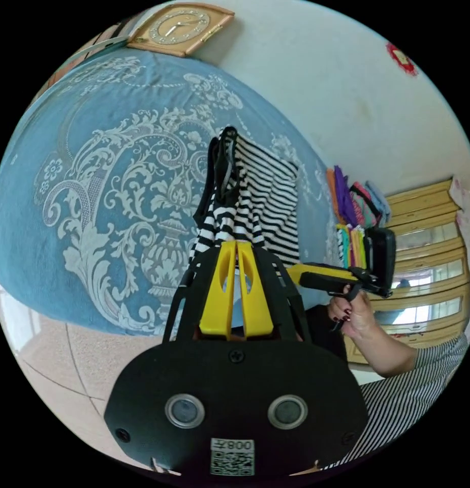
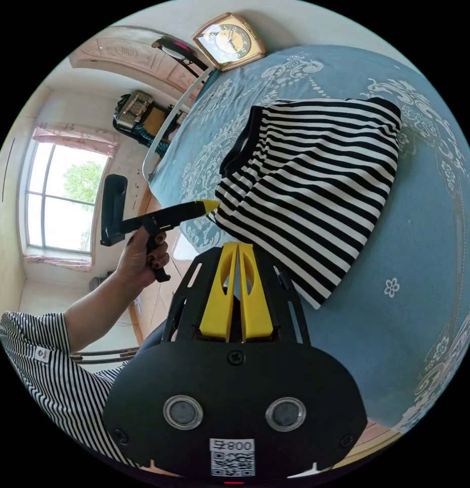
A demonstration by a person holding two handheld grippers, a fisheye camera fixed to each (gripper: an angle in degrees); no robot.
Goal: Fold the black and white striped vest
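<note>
Left gripper (image 1: 237, 243) pinching striped vest (image 1: 268, 203) edge, lifted off blue bedspread (image 1: 92, 203)

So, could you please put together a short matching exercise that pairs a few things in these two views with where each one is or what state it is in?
Things:
1. vest
2. clock
3. left tongs
4. window

Places or states:
A. propped against the wall at the far edge of the bed
B. behind the person's arm
C. spread on the blue bedspread, one end lifted
D. shut on striped cloth

Pairs: 1-C, 2-A, 3-D, 4-B
</note>
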